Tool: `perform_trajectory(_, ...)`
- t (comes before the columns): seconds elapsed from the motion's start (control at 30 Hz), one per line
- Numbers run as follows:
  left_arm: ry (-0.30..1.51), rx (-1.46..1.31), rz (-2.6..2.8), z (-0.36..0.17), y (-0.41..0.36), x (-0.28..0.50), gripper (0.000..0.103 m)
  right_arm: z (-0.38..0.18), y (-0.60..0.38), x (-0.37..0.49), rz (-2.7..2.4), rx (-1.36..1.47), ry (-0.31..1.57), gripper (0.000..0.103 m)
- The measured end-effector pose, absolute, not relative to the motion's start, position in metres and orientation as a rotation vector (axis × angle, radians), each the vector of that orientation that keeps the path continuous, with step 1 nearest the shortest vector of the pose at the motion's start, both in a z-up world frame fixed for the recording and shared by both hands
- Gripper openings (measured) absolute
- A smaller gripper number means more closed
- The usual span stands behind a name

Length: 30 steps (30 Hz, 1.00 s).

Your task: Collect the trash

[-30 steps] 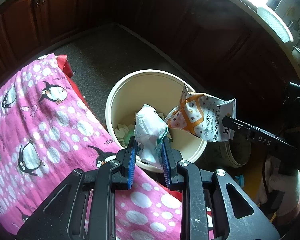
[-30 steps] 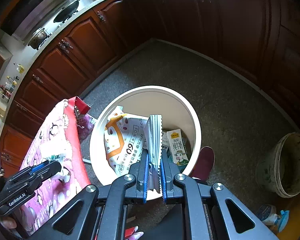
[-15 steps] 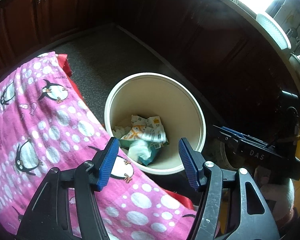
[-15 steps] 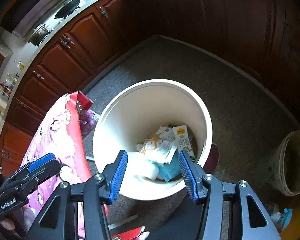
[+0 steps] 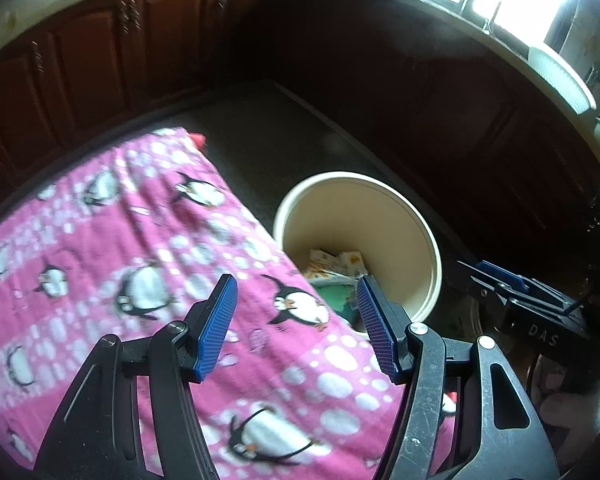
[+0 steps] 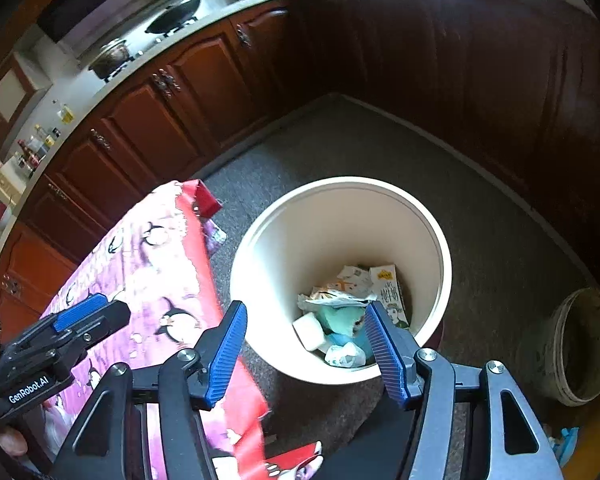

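Observation:
A cream round bin (image 6: 332, 232) stands on the grey floor beside the table. In it lie an orange-and-white snack wrapper (image 6: 340, 288), a milk carton (image 6: 390, 292), a teal bag (image 6: 340, 316) and white crumpled pieces. My right gripper (image 6: 305, 308) hovers above the bin's near rim; its jaws are opening, with nothing between them. My left gripper (image 5: 295, 284) is open and empty above the pink penguin cloth (image 5: 100, 240), just left of the bin (image 5: 360, 208). Each gripper shows in the other's view: the left gripper (image 6: 84, 316) and the right gripper (image 5: 500, 280).
The cloth-covered table (image 6: 152, 264) with its red edge sits left of the bin. Dark wood cabinets (image 6: 172, 112) ring the floor, with a stove and pan (image 6: 176, 16) on the counter. A worn grey pot (image 6: 580, 344) rests on the floor at right.
Both grippers were shut on trash over the bin: the left on a white crumpled bag, the right on the snack wrapper. Both opened, the trash fell in, and both drew back and up.

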<state>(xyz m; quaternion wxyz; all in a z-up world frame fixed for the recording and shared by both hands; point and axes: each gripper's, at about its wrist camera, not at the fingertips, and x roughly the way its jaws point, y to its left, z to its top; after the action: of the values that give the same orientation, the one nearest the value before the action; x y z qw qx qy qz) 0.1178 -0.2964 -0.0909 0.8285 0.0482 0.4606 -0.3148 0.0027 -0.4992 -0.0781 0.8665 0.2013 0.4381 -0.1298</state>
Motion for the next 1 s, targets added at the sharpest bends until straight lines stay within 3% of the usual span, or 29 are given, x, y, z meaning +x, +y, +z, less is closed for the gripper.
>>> perform_trajectory(0.57, 0.753, 0.11, -0.576, -0.02, -0.243, 0.073, 0.061, -0.009, -0.43, -0.026, -0.368, 0.291, 0.737, 0.067)
perform_trajectory(1.0, 0.667, 0.087, -0.541, 0.007, -0.218, 0.055, 0.061, 0.028, -0.389, -0.041, -0.406, 0.167, 0.623, 0.078)
